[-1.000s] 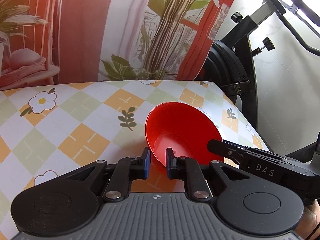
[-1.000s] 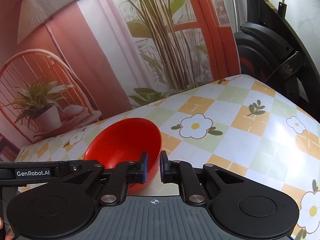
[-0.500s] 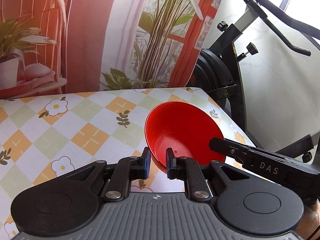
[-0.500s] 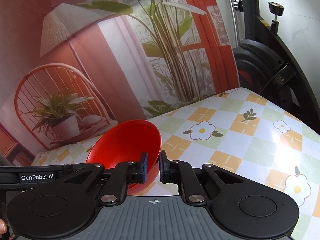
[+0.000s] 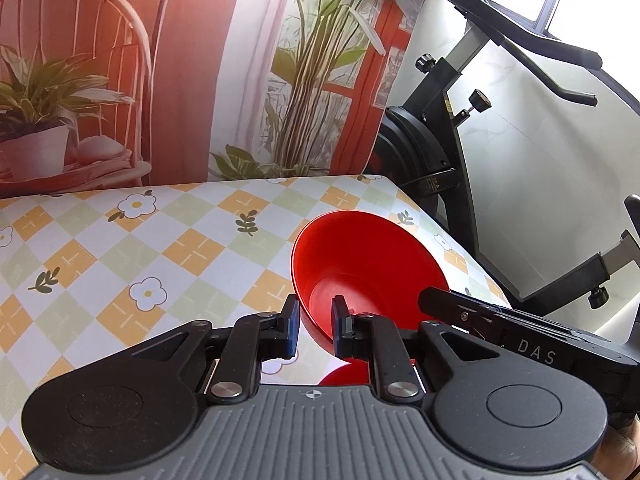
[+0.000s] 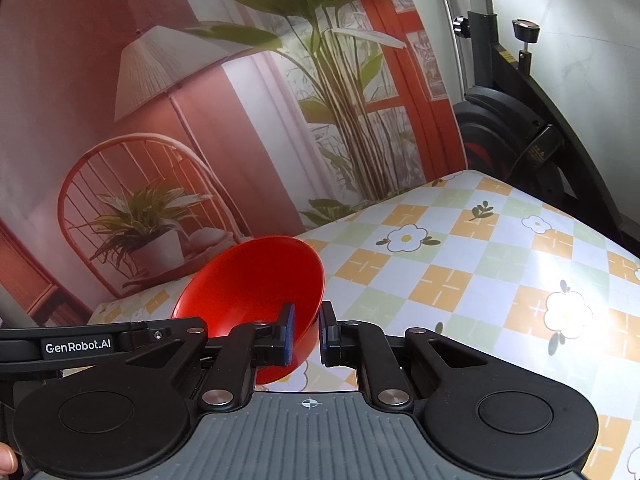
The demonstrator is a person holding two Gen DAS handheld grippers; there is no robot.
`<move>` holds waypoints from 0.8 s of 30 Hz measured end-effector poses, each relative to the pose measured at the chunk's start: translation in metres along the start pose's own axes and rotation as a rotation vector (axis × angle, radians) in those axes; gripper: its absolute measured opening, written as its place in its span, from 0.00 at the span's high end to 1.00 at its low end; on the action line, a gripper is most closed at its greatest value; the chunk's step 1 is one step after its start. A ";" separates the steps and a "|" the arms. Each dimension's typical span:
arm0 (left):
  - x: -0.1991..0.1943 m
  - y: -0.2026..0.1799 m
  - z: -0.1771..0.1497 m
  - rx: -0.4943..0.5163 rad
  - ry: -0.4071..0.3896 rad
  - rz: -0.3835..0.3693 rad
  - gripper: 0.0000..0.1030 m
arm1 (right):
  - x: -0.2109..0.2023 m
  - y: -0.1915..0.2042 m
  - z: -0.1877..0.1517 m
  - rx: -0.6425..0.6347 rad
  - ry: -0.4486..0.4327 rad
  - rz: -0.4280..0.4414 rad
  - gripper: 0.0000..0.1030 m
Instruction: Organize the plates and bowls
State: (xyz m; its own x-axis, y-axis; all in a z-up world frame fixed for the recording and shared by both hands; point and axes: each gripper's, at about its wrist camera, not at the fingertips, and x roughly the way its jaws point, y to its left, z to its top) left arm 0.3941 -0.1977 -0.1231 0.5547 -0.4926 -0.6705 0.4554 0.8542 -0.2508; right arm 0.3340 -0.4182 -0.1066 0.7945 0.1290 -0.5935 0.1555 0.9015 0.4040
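1. 2 grippers hold 1 red bowl (image 5: 360,264) between them, each one clamped on the rim from its own side.
2. In the left wrist view, the left gripper (image 5: 314,330) has its 2 fingers closed on the near left part of the rim: the right finger (image 5: 340,332) is inside the bowl and the left finger is outside, against the wall.
3. In the right wrist view, the right gripper (image 6: 306,334) is closed on the near right part of the rim of the same bowl (image 6: 248,280). Its left finger (image 6: 286,334) is inside and its right finger is outside.
4. The bowl is tilted and is lifted above the table (image 5: 120,256), near the right edge of it. The open side faces up and toward the left gripper.
5. The table has a checked cloth with orange and green squares and white flowers.
6. Behind the table stands a printed backdrop (image 6: 240,100) with plants and a chair, and to the right there is an exercise bike (image 5: 440,120).
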 end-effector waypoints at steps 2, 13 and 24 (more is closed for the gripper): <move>-0.005 -0.001 -0.006 -0.004 -0.002 0.002 0.84 | -0.005 0.002 -0.004 -0.005 0.002 0.001 0.89; -0.020 -0.005 -0.032 0.000 0.012 -0.006 0.84 | -0.027 0.004 -0.025 0.012 0.015 -0.016 0.89; -0.024 -0.008 -0.048 -0.002 0.035 -0.024 0.83 | -0.038 0.002 -0.038 0.024 0.022 -0.031 0.89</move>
State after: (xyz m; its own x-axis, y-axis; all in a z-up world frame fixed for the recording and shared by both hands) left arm 0.3434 -0.1848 -0.1385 0.5193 -0.5068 -0.6880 0.4667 0.8427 -0.2685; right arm 0.2813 -0.4056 -0.1099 0.7758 0.1101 -0.6213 0.1941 0.8953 0.4010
